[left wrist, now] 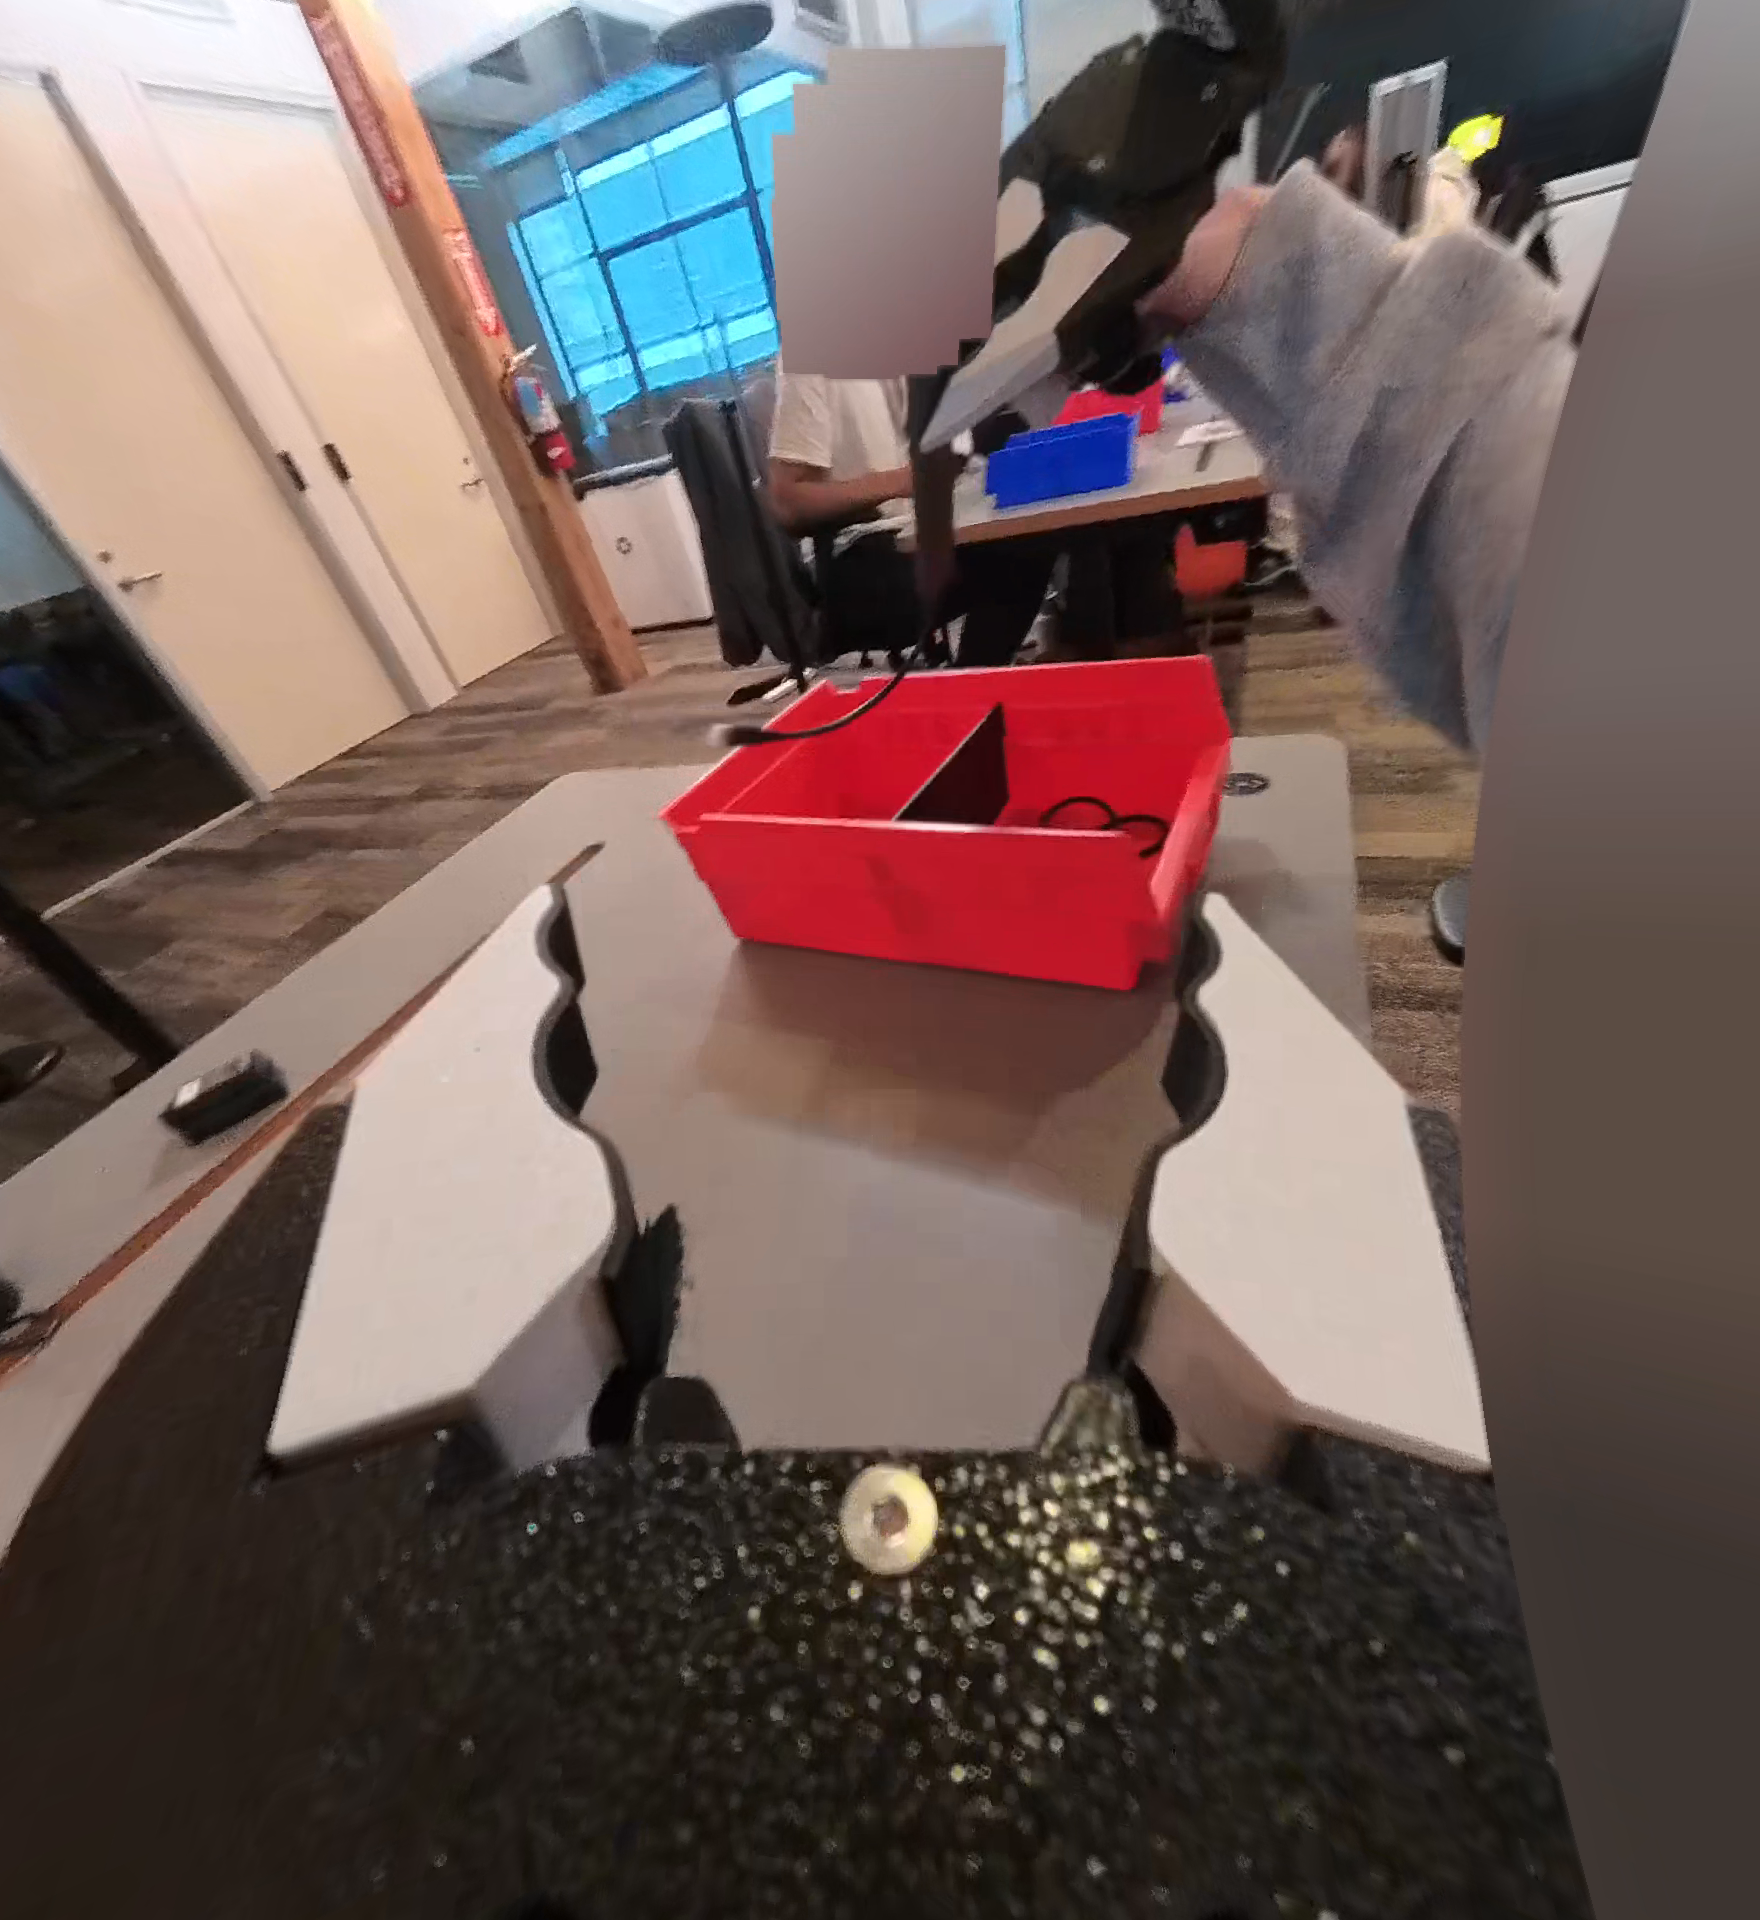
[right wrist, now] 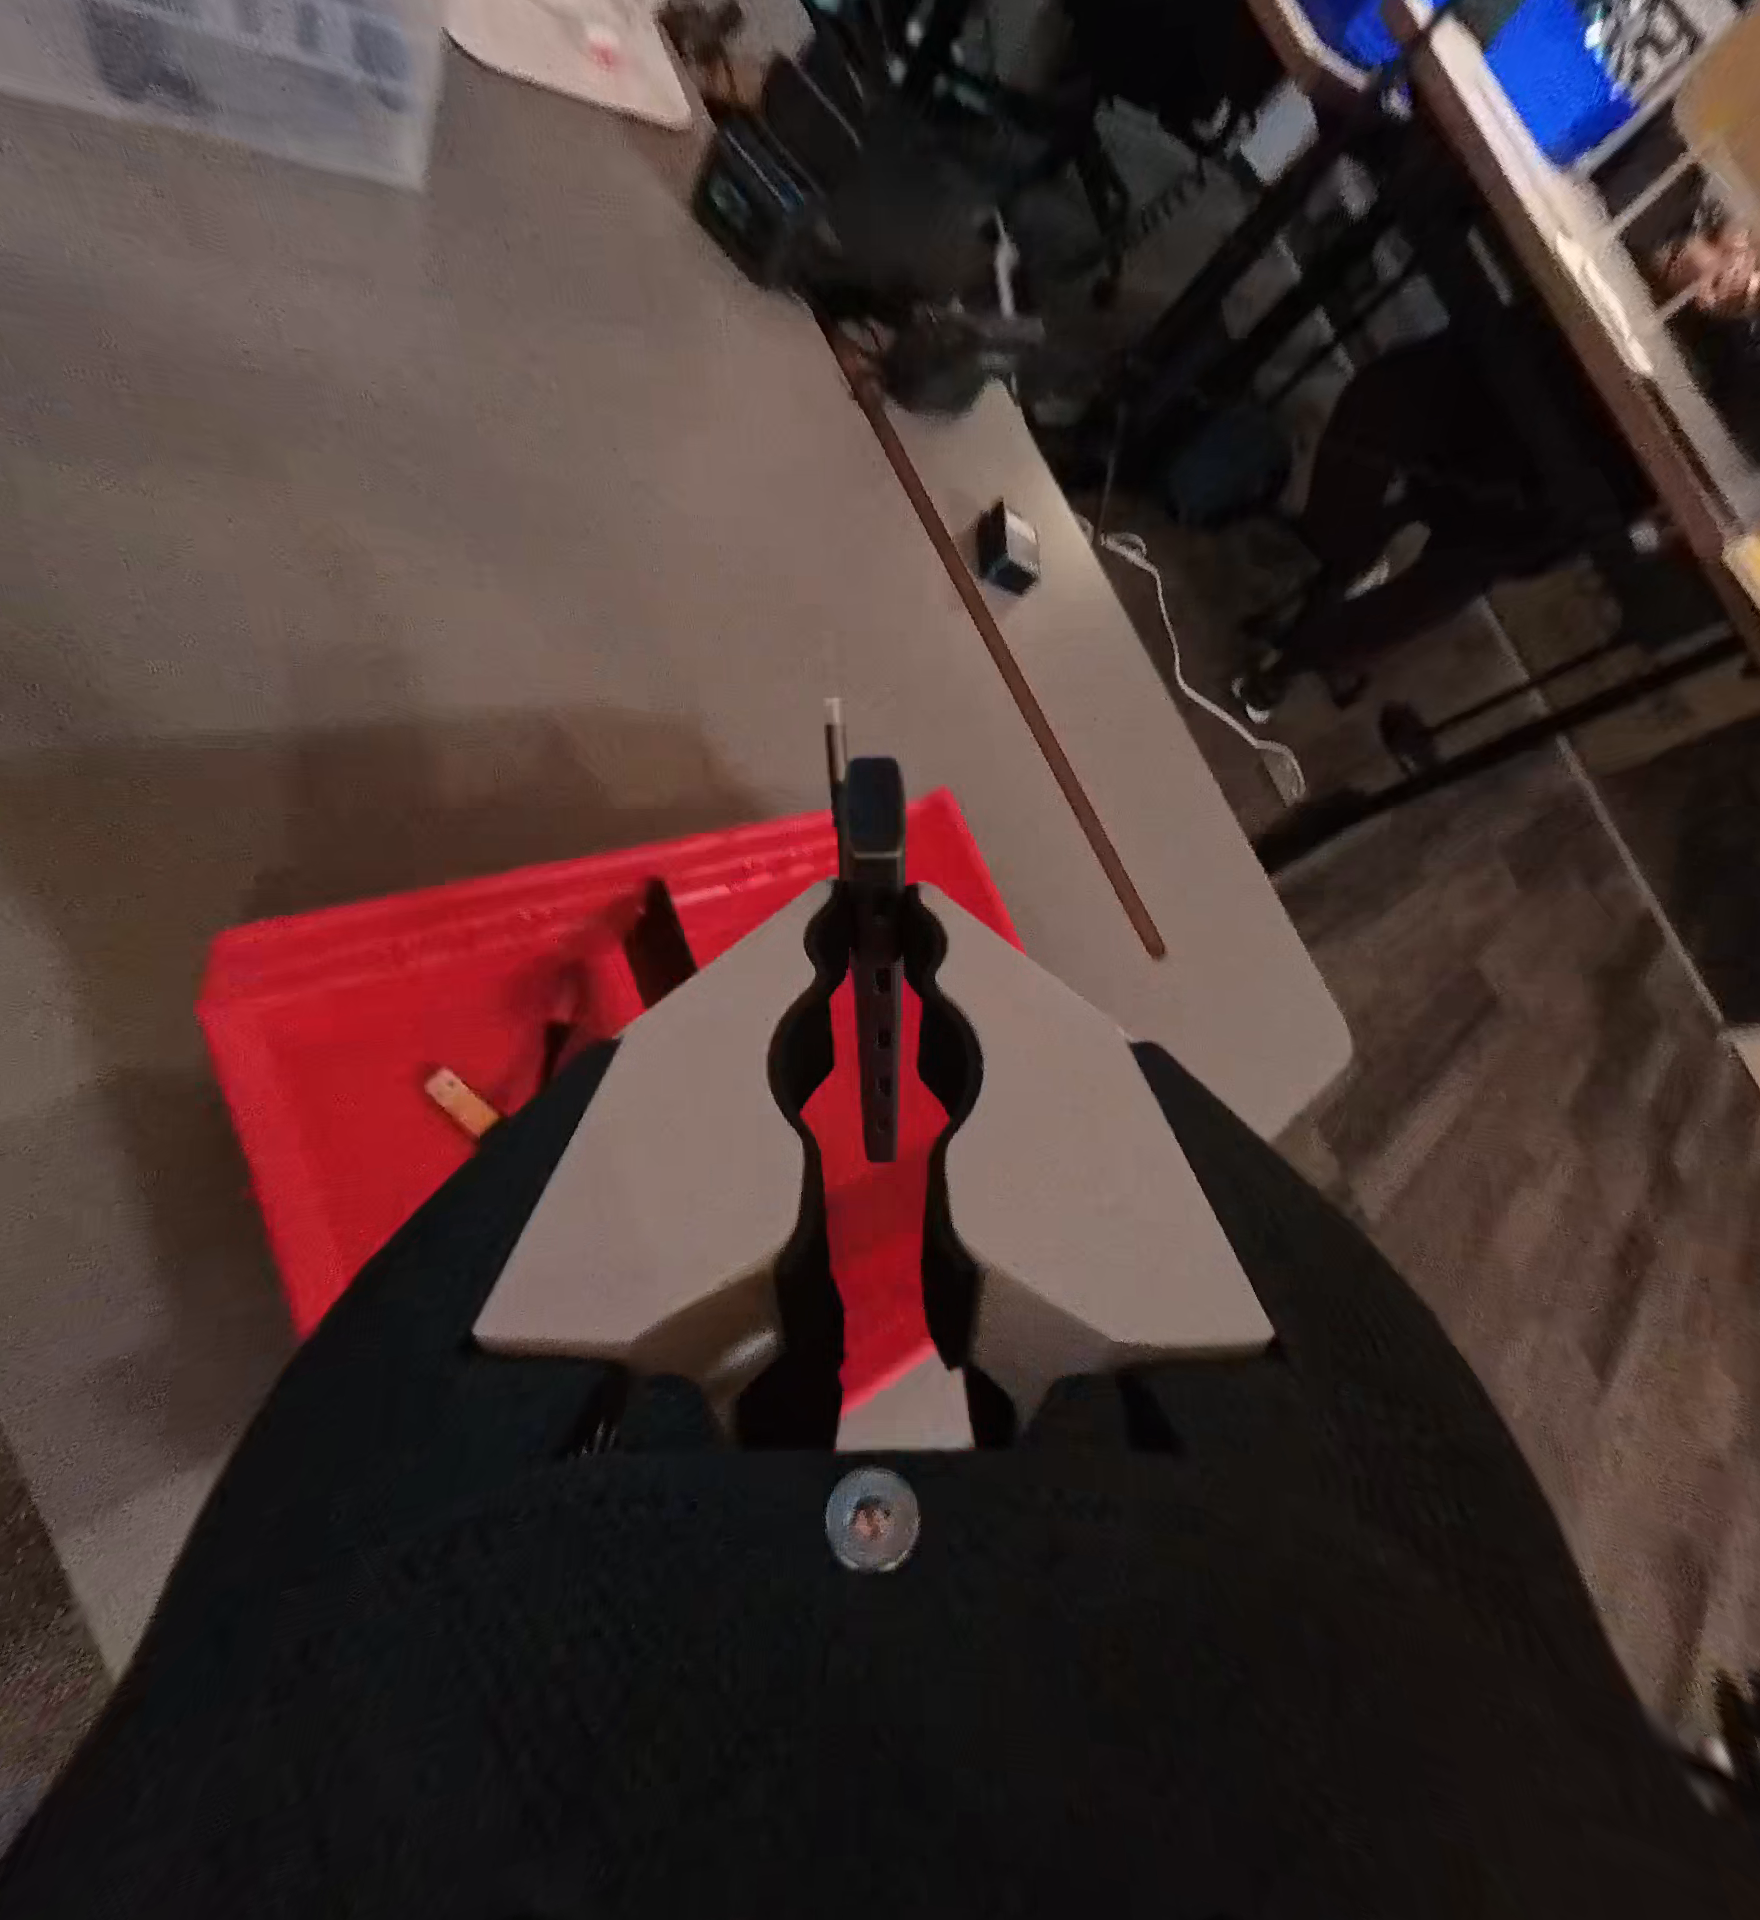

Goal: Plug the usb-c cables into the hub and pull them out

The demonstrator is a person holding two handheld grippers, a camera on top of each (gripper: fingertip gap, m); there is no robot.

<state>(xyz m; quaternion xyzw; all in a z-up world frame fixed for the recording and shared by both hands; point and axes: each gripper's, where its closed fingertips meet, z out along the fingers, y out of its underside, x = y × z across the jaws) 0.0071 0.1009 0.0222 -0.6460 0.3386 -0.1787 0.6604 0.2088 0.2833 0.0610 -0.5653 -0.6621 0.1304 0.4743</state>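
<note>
A red bin [left wrist: 917, 914] with a black divider [left wrist: 964, 779] stands on the grey table [left wrist: 855, 1164]. A coiled black cable [left wrist: 1094, 816] lies in its right compartment. My left gripper [left wrist: 881, 904] is open and empty, low over the table just before the bin. My right gripper [right wrist: 876, 888] is shut on a slim dark hub [right wrist: 876, 831], held edge-on above the bin [right wrist: 388, 987]. In the left wrist view the right gripper [left wrist: 943, 426] is high above the bin, and a black cable [left wrist: 855, 712] hangs from the hub with its plug free.
A small black box [left wrist: 221, 1091] sits by the table's left edge; it also shows in the right wrist view [right wrist: 1006, 545]. A small tan piece [right wrist: 460, 1101] lies in the bin. Papers [right wrist: 263, 73] lie on the far side. A person sits at another table with blue bins [left wrist: 1063, 462]. About 30 centimetres separates my left fingertips from my right. From my right tips it is roughly 25 centimetres to the small tan piece [right wrist: 460, 1101]; from my left, 30 centimetres.
</note>
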